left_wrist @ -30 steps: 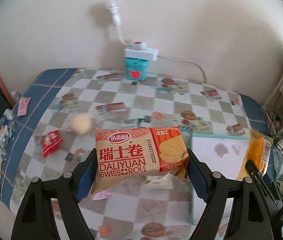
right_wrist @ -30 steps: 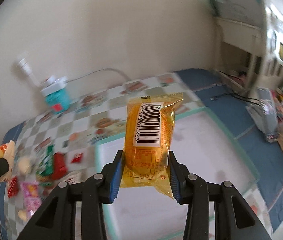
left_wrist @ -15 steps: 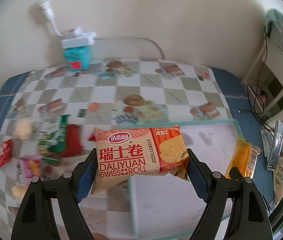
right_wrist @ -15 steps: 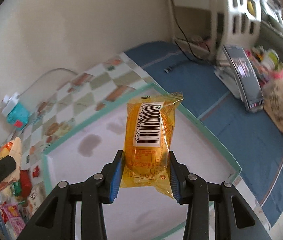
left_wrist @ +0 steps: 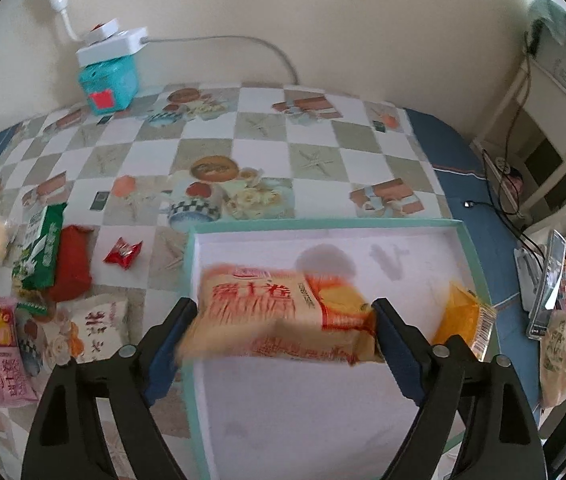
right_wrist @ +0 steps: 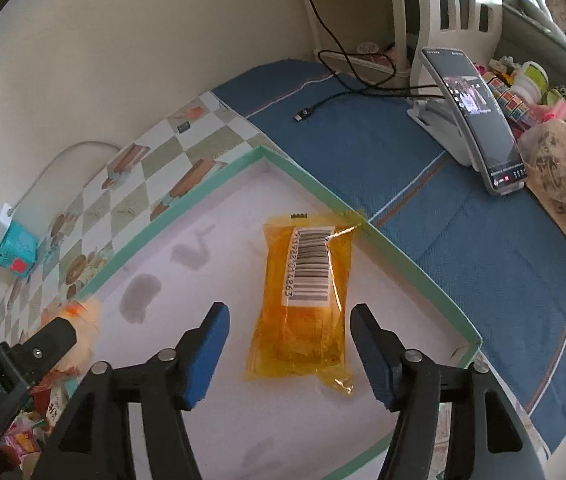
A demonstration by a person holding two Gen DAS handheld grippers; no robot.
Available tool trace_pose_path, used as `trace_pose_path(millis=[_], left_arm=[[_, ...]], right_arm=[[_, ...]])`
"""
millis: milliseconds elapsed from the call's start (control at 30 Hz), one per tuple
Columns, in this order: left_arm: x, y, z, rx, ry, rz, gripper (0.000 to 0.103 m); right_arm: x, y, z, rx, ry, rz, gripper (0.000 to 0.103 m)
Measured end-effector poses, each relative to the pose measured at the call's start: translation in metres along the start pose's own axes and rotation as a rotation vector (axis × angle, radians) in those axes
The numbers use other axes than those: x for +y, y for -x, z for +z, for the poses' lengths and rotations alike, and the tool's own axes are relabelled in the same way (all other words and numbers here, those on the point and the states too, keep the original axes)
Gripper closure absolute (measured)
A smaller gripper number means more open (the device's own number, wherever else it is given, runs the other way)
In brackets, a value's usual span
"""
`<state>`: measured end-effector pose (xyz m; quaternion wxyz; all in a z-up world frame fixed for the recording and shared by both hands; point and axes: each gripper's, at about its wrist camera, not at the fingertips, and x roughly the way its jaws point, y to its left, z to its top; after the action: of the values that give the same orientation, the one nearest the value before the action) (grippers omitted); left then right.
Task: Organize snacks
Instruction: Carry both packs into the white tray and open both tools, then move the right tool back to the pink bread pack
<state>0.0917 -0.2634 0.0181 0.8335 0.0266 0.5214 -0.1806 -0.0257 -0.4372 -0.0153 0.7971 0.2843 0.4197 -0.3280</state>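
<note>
I have both jaws just opened over the teal-rim tray [right_wrist: 219, 184]. My right gripper [right_wrist: 287, 356] stands wide, holds nothing: the yellow pack [right_wrist: 303, 300] lies free between the jaws, long axis pointing to frame top. My left gripper [left_wrist: 283, 344] is also wide; the Swiss roll pack [left_wrist: 283, 312] is blurred, lying crosswise at frame centre, prob. dropping free.

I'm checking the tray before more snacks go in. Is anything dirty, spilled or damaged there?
Yes: the tray's white floor carries grey smudges, like stains, near its far corner. The orange packet lies flat and looks intact. Nothing looks spilled.
</note>
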Motion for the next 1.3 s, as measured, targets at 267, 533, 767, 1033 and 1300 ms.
trace_pose_path(millis=[267,533,767,1033,1300], left_arm=[[0.048,0.018,-0.003,0.002,0.12,0.057,0.005],[0.142,0.06,-0.01,-0.06,0.303,0.29,0.005],[0.218,0.105,-0.03,-0.114,0.431,0.471,0.005],[0.26,0.134,-0.054,-0.133,0.469,0.522,0.005],[0.297,0.147,-0.075,-0.13,0.537,0.51,0.005]], right_arm=[[0.015,0.016,0.0,-0.006,0.058,0.017,0.003],[0.053,0.046,-0.012,-0.073,0.19,0.014,0.0],[0.095,0.071,-0.039,-0.097,0.28,0.107,0.0],[0.142,0.099,-0.073,-0.109,0.361,0.205,0.0],[0.174,0.096,-0.102,-0.048,0.407,0.261,0.0]])
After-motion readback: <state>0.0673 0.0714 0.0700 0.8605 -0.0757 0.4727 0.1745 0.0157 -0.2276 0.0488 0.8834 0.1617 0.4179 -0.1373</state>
